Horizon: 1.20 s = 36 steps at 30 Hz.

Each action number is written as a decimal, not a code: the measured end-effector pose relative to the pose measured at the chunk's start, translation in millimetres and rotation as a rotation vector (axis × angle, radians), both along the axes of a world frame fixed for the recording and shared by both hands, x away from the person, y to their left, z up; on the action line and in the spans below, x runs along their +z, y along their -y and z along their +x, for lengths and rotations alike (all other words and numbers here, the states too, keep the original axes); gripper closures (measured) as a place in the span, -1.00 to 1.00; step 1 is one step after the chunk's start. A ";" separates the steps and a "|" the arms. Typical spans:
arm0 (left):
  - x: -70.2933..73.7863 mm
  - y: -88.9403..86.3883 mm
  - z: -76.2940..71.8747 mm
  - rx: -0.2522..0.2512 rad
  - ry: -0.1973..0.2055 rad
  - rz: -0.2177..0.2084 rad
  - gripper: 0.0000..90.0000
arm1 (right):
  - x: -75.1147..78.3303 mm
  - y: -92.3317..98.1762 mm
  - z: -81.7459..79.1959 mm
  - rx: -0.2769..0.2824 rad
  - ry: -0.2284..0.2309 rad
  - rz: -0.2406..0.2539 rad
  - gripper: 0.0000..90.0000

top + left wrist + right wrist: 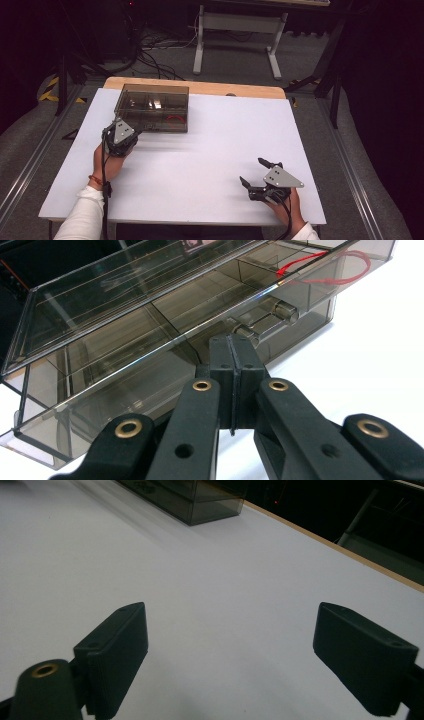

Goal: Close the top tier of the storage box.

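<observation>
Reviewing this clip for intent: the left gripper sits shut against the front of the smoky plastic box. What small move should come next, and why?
Probably nudge the left gripper up under the lid's front edge to lift it. Its jaws are pressed together at the box front, just below that edge, gripping nothing. The right gripper rests open, far off on the table.

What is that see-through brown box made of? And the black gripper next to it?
The box looks like smoky, clear plastic: glossy, and you can see its dividers and a red loop inside. The left gripper at it looks like matte black plastic with brass-coloured rivets, though that is a guess.
</observation>
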State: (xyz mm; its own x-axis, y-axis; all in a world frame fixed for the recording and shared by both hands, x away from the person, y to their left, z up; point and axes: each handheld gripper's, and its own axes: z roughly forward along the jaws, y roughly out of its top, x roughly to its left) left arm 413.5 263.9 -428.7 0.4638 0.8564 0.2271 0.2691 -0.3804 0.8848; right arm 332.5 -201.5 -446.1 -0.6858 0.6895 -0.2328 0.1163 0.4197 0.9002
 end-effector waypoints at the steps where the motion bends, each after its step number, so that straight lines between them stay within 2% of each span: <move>1: -0.1 0.3 0.6 0.001 0.000 -0.003 0.99 | 0.0 -0.3 0.0 0.001 0.001 -0.001 -0.67; 12: 1.3 1.2 6.3 0.009 -0.007 -0.008 0.99 | 1.4 0.6 -0.9 0.002 0.009 0.001 -0.67; 36: 7.5 4.5 21.6 0.032 -0.020 0.010 0.99 | 2.2 0.9 -1.1 0.004 0.011 0.004 -0.67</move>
